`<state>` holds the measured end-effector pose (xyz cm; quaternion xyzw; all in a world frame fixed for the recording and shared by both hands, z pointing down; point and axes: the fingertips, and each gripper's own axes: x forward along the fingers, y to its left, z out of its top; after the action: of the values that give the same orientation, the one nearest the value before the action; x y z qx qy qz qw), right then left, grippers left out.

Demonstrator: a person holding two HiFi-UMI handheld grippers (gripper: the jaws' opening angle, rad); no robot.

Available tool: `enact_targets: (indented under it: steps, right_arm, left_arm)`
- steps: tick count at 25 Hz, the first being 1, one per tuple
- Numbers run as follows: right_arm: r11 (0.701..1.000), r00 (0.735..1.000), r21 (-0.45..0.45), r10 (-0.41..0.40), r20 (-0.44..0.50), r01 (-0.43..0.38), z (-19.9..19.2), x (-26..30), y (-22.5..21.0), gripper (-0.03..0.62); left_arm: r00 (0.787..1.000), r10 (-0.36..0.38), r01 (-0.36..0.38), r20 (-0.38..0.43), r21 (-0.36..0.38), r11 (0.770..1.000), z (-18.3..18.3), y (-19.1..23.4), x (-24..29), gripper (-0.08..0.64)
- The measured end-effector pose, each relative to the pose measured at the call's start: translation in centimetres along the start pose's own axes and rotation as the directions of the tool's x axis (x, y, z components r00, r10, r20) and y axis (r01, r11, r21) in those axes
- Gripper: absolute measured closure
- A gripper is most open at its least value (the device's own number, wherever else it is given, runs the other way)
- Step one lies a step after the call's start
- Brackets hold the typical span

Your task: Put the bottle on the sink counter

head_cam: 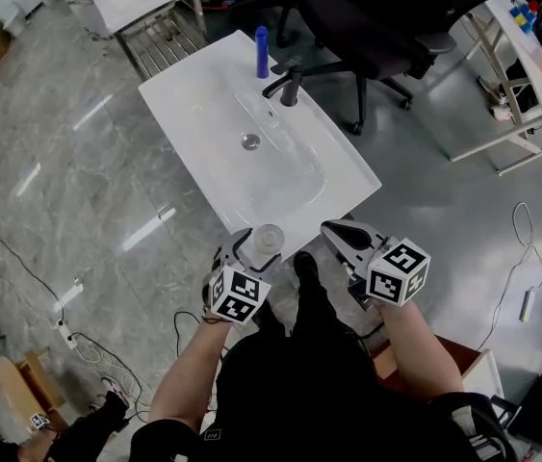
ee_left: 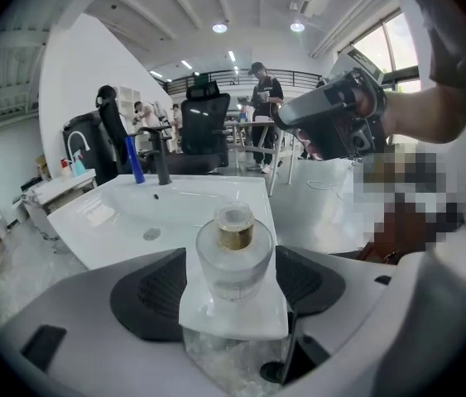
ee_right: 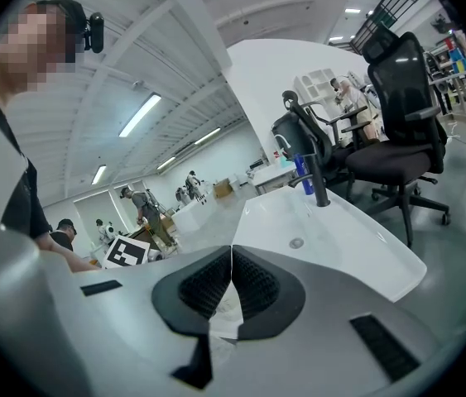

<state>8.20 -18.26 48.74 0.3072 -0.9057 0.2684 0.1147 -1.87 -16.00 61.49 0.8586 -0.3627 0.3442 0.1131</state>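
We hold the clear bottle (ee_left: 234, 255) upright, clamped in the jaws of our left gripper (head_cam: 247, 254). The sink's white tabletop (head_cam: 182, 102) begins just ahead of that gripper and stretches away forward. Our right gripper (head_cam: 346, 236), jaws pressed together on nothing, hangs just to its right.

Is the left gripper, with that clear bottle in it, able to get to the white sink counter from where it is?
Probably yes. The left gripper, shut on the clear bottle, hangs by the sink counter's near corner with nothing between them.
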Motion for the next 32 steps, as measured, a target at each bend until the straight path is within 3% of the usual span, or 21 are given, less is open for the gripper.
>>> enact_targets:
  steps: [14,22,29,32]
  right_arm:
    - [0.998,0.999,-0.055,0.002,0.033,0.000,1.9,-1.0,5.0,0.577]
    - [0.999,0.998,-0.043,-0.026,0.049,0.028,1.1,-2.4,7.7,0.577]
    - [0.998,0.997,-0.062,-0.025,0.072,0.030,0.5,-4.0,9.5,0.577]
    - [0.998,0.995,-0.064,-0.012,0.100,0.019,1.2,-5.0,9.2,0.577]
  left_arm:
    - [0.997,0.027,-0.021,0.076,-0.072,0.997,-0.4,1.5,-7.1,0.224]
    - [0.984,0.053,-0.036,0.168,-0.103,0.994,1.1,2.1,-11.7,0.225]
    - [0.964,-0.004,0.075,0.265,-0.256,0.964,3.2,2.5,-15.4,0.225]
    - [0.964,0.045,0.017,0.262,-0.230,0.973,4.3,2.7,-16.9,0.229]
